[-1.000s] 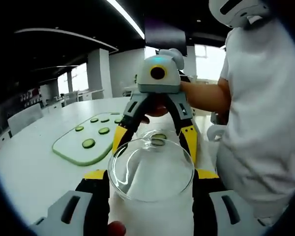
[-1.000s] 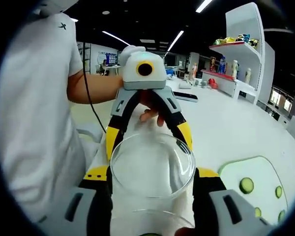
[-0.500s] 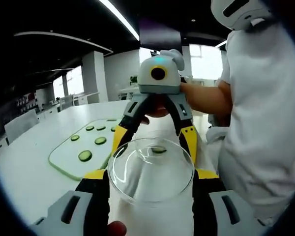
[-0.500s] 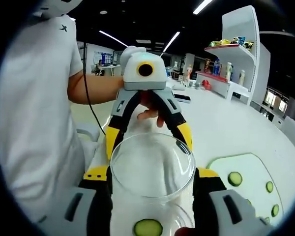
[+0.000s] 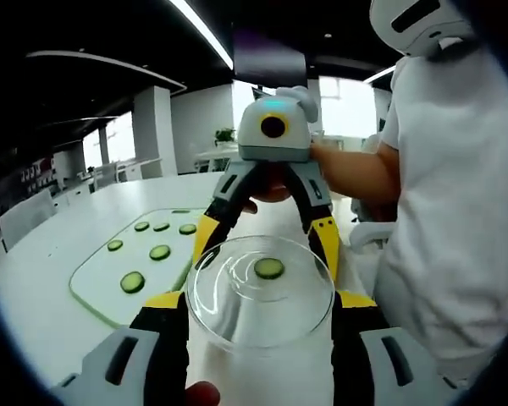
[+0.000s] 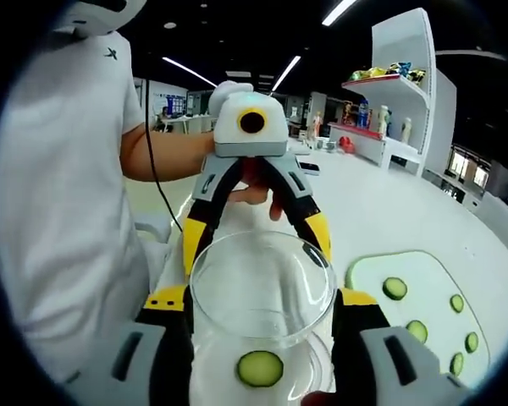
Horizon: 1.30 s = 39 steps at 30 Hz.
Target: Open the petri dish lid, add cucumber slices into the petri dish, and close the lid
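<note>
The clear petri dish lid (image 5: pixel 261 292) is hard to trace against the white counter (image 5: pixel 42 279), and where its glass edge meets the jaws is hidden, yet in both views it sits between two pairs of jaws, the left gripper (image 5: pixel 261 298) and right gripper (image 6: pixel 262 296) facing each other and each pinching it. A cucumber slice (image 6: pixel 260 369) lies in the petri dish (image 6: pixel 317 372) just below the lid. More slices (image 5: pixel 159 252) rest on the green-edged cutting board (image 5: pixel 89 288) nearby.
</note>
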Each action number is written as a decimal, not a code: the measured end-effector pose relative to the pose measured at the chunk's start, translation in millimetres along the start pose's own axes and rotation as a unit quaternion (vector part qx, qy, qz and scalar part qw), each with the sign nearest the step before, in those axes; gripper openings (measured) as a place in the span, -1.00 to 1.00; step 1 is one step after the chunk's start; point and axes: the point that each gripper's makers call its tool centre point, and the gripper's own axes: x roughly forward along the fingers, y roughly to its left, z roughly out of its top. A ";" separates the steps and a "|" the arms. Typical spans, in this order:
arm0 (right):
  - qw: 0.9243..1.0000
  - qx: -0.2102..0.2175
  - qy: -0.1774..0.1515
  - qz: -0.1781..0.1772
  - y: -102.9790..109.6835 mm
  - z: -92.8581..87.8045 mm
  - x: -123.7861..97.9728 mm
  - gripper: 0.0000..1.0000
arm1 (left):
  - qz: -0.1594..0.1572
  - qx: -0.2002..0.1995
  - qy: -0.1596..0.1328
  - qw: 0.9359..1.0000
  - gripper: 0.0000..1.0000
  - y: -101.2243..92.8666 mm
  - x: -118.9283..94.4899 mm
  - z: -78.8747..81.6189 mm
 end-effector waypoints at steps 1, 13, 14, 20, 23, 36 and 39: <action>1.000 0.002 -0.001 -0.001 -0.1 -0.4 -1.2 0.30 | -0.001 0.000 -0.001 1.000 0.33 -0.1 1.2 1.0; 1.000 0.004 0.003 -0.013 -0.7 -9.6 -15.6 0.30 | -0.012 0.008 0.007 1.000 0.33 -2.4 19.3 6.9; 1.000 0.006 0.003 -0.014 -1.1 -10.7 -17.7 0.30 | -0.014 0.008 0.008 1.000 0.33 -2.5 21.5 7.7; 1.000 0.012 0.007 -0.024 -0.6 -19.6 -27.2 0.30 | -0.026 0.013 0.017 0.999 0.33 -4.8 33.9 8.9; 0.999 0.015 0.007 -0.028 -0.9 -22.3 -33.0 0.30 | -0.032 0.014 0.021 0.999 0.33 -6.0 39.2 10.6; 0.999 0.023 -0.007 -0.035 -0.3 -30.5 -44.7 0.31 | -0.043 0.014 0.034 0.998 0.33 -11.2 52.1 13.2; 0.999 0.023 -0.008 -0.033 0.5 -31.7 -45.8 0.30 | -0.043 0.013 0.035 0.998 0.33 -12.3 53.5 12.9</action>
